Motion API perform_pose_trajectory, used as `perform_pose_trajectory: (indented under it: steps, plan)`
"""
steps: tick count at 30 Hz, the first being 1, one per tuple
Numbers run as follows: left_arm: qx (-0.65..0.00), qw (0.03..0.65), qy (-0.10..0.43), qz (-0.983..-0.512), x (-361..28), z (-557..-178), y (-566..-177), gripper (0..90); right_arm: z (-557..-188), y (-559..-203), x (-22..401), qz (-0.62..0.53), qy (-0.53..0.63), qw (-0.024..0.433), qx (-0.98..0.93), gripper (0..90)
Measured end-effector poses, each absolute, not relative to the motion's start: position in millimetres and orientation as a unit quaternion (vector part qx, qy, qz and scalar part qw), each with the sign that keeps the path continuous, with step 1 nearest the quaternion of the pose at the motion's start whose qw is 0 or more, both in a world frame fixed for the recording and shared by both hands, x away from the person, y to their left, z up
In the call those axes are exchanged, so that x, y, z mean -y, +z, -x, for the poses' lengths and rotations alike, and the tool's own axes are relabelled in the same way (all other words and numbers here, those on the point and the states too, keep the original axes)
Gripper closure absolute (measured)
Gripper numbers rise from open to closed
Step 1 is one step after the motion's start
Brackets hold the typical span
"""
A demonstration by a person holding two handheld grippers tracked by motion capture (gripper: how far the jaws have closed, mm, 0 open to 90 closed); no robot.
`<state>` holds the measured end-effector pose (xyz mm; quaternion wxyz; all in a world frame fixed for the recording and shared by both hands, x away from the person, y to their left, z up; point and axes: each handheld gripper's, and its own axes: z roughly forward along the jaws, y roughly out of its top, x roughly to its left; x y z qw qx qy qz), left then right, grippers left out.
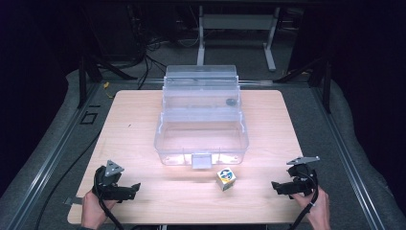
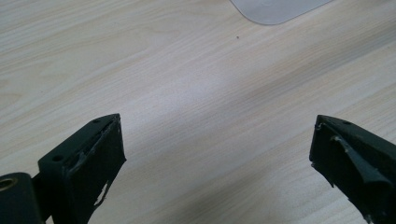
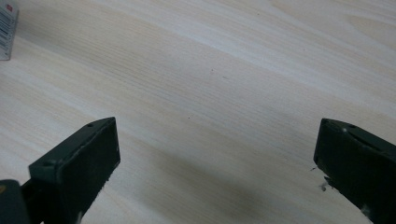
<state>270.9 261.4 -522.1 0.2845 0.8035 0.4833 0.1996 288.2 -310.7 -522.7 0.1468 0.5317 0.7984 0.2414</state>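
Note:
A clear plastic box (image 1: pixel 201 139) with its lid standing open sits in the middle of the wooden table (image 1: pixel 134 124). A small cube (image 1: pixel 225 178) with colourful printed faces lies just in front of the box, a little to the right. My left gripper (image 1: pixel 131 189) rests near the front left corner, open, with only bare wood between its jaws (image 2: pixel 217 149). Near the front right corner my right gripper (image 1: pixel 276 187) is open too, jaws wide over bare wood (image 3: pixel 217 149). A corner of the box (image 2: pixel 275 9) shows at the top of the left gripper view, and an edge of the cube (image 3: pixel 7 28) at the right gripper view's upper left.
The table stands on a grey floor with metal rails (image 1: pixel 57 153) on both sides. Cables (image 1: pixel 143 48) and a white stand (image 1: pixel 237 24) lie behind the table. A person's hands (image 1: pixel 93 211) hold the grippers at the front edge.

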Motion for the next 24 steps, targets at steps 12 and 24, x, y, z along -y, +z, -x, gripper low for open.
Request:
perform_pose_trajectory:
  steps: [12,24]
  plan:
    - [-0.476,0.269,0.200,-0.813,-258,-272,-524,0.1,-285,-518,295,-0.513,0.237,0.130,-0.815,0.0]
    - [-0.467,0.257,0.199,-0.822,-255,-273,-526,0.0,-280,-508,268,-0.489,0.207,0.142,-0.835,0.0]
